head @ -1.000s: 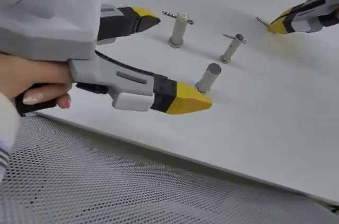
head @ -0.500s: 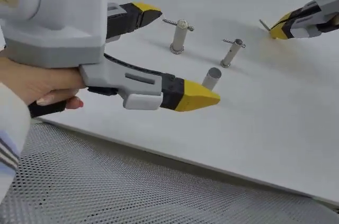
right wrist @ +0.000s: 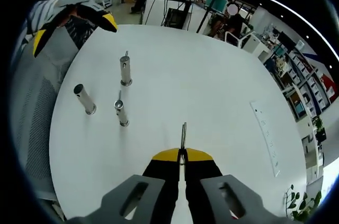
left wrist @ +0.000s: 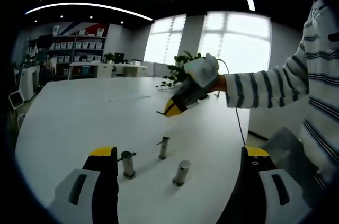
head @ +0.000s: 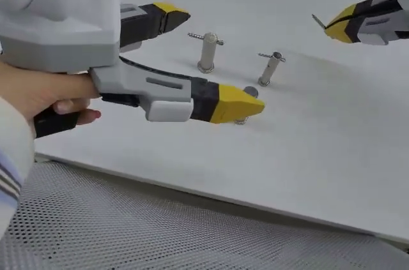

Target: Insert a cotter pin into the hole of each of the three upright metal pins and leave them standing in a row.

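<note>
Left gripper [head: 223, 59] hangs wide open with nothing in it, its near jaw just in front of the bare pin [head: 251, 92], so it's the closer tool for steadying. From that pin, the far pin [head: 206, 53] at 11 o'clock and the middle pin [head: 271, 67] at 1 both carry cotters. The right gripper [right wrist: 183, 153] is pinched on the last cotter pin [right wrist: 183, 135], shaft pointing 12 along its jaws. The bare pin sits at its 10 o'clock, well apart.
</note>
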